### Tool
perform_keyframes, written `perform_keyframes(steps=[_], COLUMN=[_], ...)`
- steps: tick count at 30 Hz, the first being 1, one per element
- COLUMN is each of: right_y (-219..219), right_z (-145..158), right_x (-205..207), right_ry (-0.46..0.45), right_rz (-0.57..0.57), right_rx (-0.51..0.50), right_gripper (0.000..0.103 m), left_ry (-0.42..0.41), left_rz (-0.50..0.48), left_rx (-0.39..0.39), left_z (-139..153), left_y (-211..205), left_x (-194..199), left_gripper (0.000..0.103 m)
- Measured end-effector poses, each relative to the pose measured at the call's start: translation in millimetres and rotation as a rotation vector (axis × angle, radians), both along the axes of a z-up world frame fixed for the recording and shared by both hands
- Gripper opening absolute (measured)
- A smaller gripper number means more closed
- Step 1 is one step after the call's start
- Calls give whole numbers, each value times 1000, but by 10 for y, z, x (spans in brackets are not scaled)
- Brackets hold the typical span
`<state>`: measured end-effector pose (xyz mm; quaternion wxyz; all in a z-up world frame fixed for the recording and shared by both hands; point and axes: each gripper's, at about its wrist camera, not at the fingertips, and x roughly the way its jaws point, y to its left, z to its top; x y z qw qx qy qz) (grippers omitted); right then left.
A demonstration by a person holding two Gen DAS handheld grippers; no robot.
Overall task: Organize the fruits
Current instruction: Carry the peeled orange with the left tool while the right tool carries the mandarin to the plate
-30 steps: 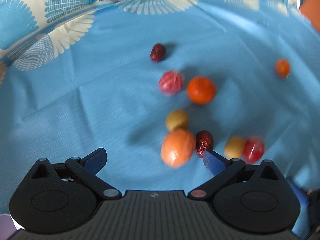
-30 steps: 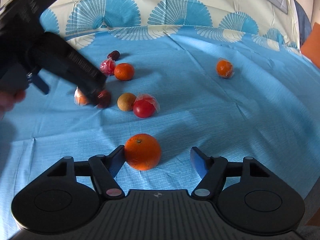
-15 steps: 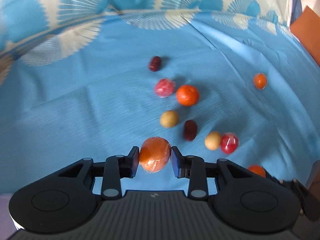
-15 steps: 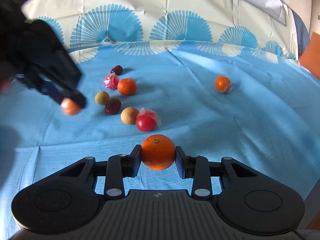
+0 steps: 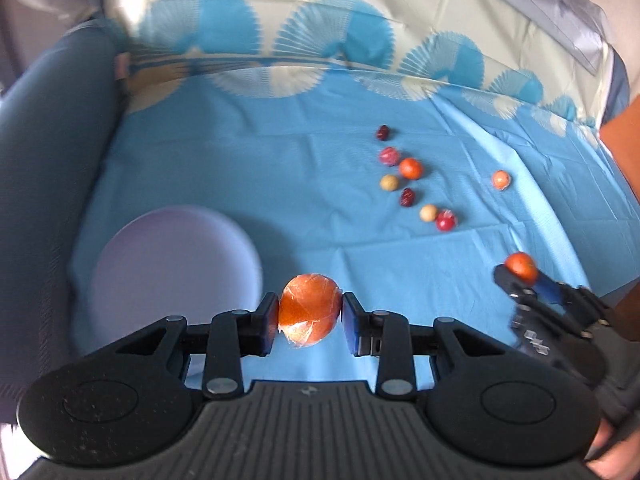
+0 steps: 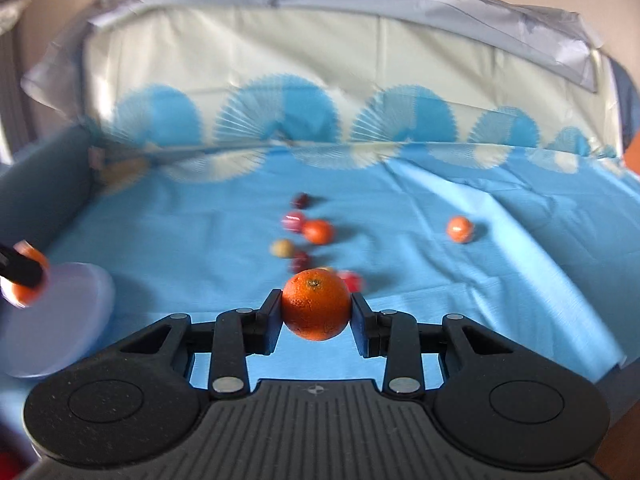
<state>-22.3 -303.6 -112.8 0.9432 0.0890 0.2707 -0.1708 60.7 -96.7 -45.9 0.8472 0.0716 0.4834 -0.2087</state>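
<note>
Both grippers, left gripper (image 5: 309,317) and right gripper (image 6: 316,310), each clamp an orange; plate (image 5: 168,264) looks empty, eight fruits left on the cloth.

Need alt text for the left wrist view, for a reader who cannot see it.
The left gripper holds a plastic-wrapped orange between its jaws above a blue tablecloth, beside a pale purple plate. Small fruits lie scattered farther back, and the right gripper carries another orange.

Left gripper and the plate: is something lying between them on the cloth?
No. In the left wrist view the left gripper, shut on a wrapped orange, has only bare blue cloth before the plate.
</note>
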Motion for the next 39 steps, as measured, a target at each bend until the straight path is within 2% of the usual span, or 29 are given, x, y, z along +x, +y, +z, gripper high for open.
perform_keyframes(steps=[4,8,16,24,32,39], right_y=[387,778,1324,1499,1517,1595], right_z=[301,461,665,716,653,593], right_x=[-381,-628,-778,-755,-651,-394], right_ry=[-22,-26,-34,-12,28,39], right_rz=[95,174,305,347,363,393], right_rx=[19,25,-83,-132,-133,-121], right_gripper=[37,37,37,37,37,37], left_ry=[-53,-80,-97,-106,-81,-77], left_rz=[53,104,166,208,235,244], left_rx=[21,-15,-101,-138,-115,-85], left_z=[163,280,339,361,284,223], left_y=[403,761,1193,1410,1461,1381], left_x=[-396,-692,-1000,-952,-798,-567], left_gripper=[37,38,37,37,38,37])
